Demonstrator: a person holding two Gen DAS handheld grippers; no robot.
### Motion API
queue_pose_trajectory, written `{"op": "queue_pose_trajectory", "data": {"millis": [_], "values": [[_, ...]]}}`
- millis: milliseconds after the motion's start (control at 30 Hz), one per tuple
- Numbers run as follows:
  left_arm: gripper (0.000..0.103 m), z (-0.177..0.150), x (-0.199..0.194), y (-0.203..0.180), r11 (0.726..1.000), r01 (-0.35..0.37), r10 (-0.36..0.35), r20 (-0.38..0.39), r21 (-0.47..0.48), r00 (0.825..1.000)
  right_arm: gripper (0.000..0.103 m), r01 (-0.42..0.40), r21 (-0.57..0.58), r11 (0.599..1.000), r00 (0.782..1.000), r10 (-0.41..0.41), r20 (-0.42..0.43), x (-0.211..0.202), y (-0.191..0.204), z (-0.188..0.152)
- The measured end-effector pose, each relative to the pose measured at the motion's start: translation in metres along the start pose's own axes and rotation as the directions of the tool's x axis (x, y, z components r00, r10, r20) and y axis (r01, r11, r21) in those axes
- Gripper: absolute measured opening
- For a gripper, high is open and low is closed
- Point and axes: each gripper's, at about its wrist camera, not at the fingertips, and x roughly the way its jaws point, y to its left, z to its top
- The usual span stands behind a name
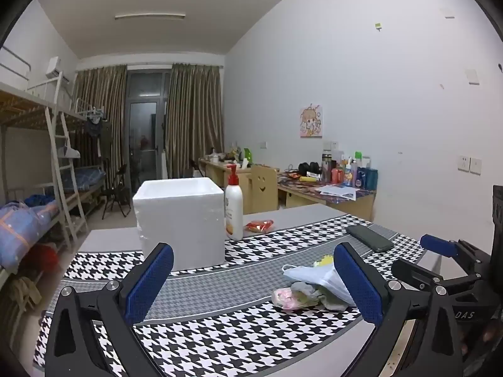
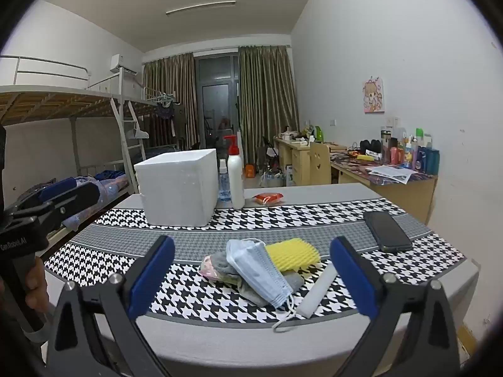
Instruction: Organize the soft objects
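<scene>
Both grippers are hanging low over the near edge of the counter (image 2: 314,194), jaws spread wide and gripping nothing. The left gripper (image 1: 253,278) is filling the bottom of its own view, and the right gripper (image 2: 251,278) is doing the same in its view.

The soft stuff is sitting in a little heap at lower center of the right wrist view: a blue face mask (image 2: 259,270) is lying on top, a yellow sponge (image 2: 294,253) is poking out just behind it, a grey cloth (image 2: 251,292) is peeking out underneath, and something pink (image 2: 207,267) is tucked at the left end. A white foam stick (image 2: 316,292) is lying just beside the heap on the right.

Further back, a white foam box (image 2: 179,188) is sitting left of center, with a pump bottle (image 2: 235,179) right next to it and a small red packet (image 2: 268,198) nearby. A dark phone (image 2: 388,231) is lying at the right side, well apart from the heap.
</scene>
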Motion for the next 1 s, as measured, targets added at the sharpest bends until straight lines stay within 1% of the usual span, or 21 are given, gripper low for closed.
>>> {"op": "queue_pose_trajectory", "data": {"millis": [67, 100, 133, 267, 333, 467, 767, 1000], "values": [[0.102, 0.004, 0.007, 0.005, 1.000, -0.018, 0.017, -0.031, -0.020, 0.999, 0.101, 0.002, 0.000, 1.000, 1.000, -0.002, 0.002, 0.003, 0.000, -0.001], [0.102, 0.002, 0.010, 0.004, 1.000, -0.026, 0.026, -0.039, -0.015, 0.999, 0.101, 0.002, 0.000, 1.000, 1.000, -0.002, 0.003, 0.006, 0.000, -0.002], [0.102, 0.001, 0.011, 0.006, 0.999, -0.030, 0.029, -0.041, -0.025, 0.999, 0.101, 0.002, 0.000, 1.000, 1.000, -0.002, -0.011, 0.009, -0.002, 0.000], [0.102, -0.001, 0.011, 0.010, 0.999, -0.031, 0.030, -0.041, -0.035, 0.999, 0.101, -0.001, 0.003, 1.000, 1.000, 0.001, -0.008, 0.002, -0.002, 0.001], [0.102, -0.002, 0.012, 0.009, 0.999, -0.035, 0.033, -0.046, -0.029, 0.998, 0.101, 0.003, 0.007, 1.000, 1.000, -0.003, -0.012, 0.011, -0.002, 0.001], [0.102, -0.004, 0.013, 0.008, 0.998, -0.060, 0.059, -0.042, -0.010, 0.997, 0.101, 0.013, -0.002, 1.000, 1.000, -0.013, -0.011, 0.006, -0.001, 0.002], [0.102, -0.006, 0.019, 0.009, 0.999, -0.049, 0.048, -0.071, -0.009, 0.996, 0.101, 0.014, 0.007, 1.000, 1.000, -0.014, -0.008, 0.004, -0.004, 0.002], [0.102, -0.005, 0.018, 0.010, 0.999, -0.052, 0.051, -0.068, -0.016, 0.996, 0.101, 0.013, 0.007, 1.000, 1.000, -0.013, -0.005, 0.003, -0.006, 0.002]]}}
